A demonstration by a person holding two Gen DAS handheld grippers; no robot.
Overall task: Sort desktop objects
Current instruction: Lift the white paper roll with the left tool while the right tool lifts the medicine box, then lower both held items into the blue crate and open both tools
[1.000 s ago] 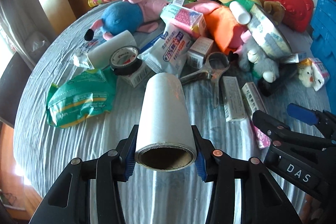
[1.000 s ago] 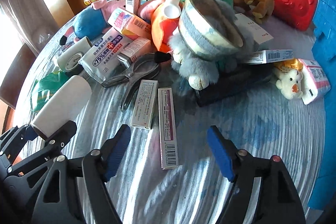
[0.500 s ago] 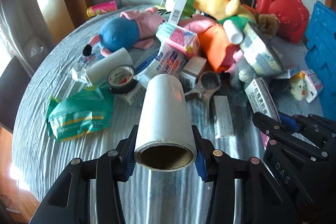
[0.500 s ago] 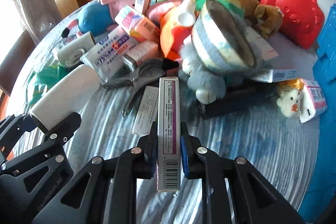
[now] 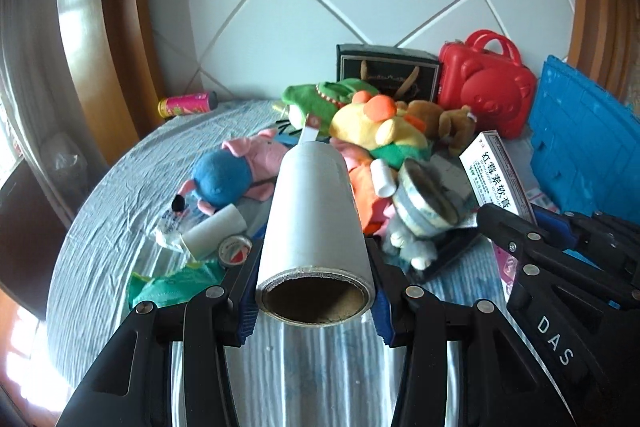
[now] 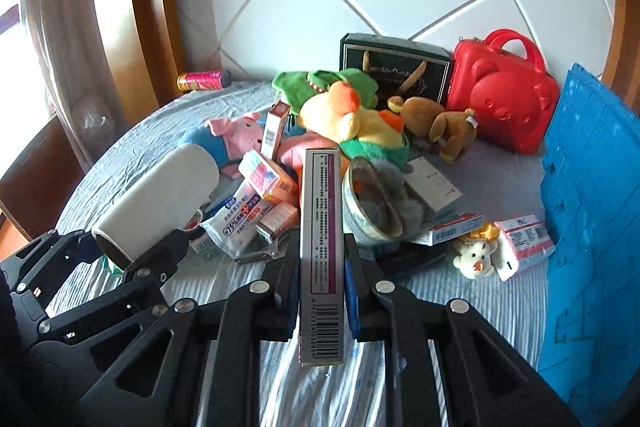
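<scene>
So the left gripper (image 5: 316,291) is clamping a silver roll (image 5: 314,211) by its sides, cardboard core facing the camera, held up above the blue-grey tablecloth (image 5: 104,227). The right gripper (image 6: 322,275) is pinching a long narrow box (image 6: 321,247) edge-on. Both are sitting over the near side of the table, with the plush toy pile (image 6: 352,119) and blue crate (image 6: 592,187) beyond.

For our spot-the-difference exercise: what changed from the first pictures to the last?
The right gripper closed on the long box and lifted it off the table. The left gripper raised its roll higher. The toy pile stayed put.
</scene>
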